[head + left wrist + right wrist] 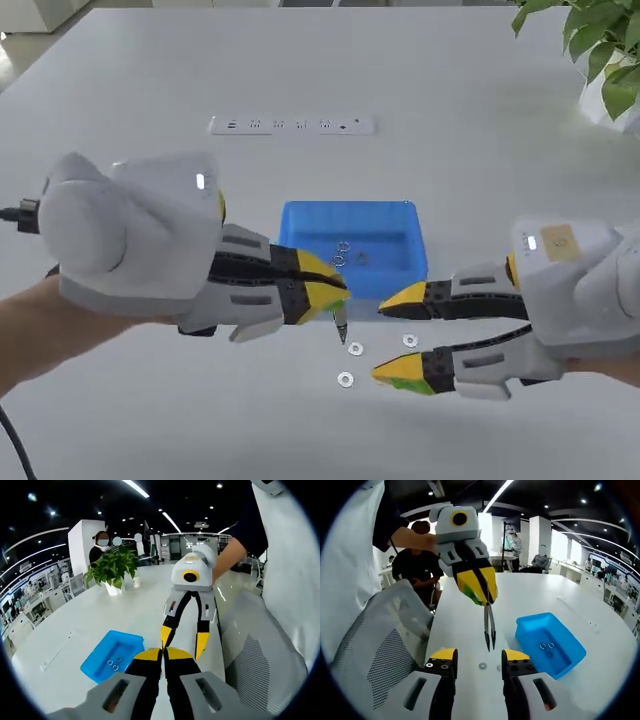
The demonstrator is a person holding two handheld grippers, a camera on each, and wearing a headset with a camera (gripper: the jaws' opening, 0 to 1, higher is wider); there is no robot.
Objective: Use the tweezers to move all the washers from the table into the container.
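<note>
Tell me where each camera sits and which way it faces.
Head view: on the person's head, looking forward and down at the table, blue container and loose washers; a forearm shows, the left gripper clamping tweezers, the right gripper open.
Left gripper view: on the left gripper, facing the right gripper; its own shut jaws rise from below.
Right gripper view: on the right gripper, facing the left gripper and tweezers; its own open jaws show.
Shared: the gripper views face each other; all three show the container.
</note>
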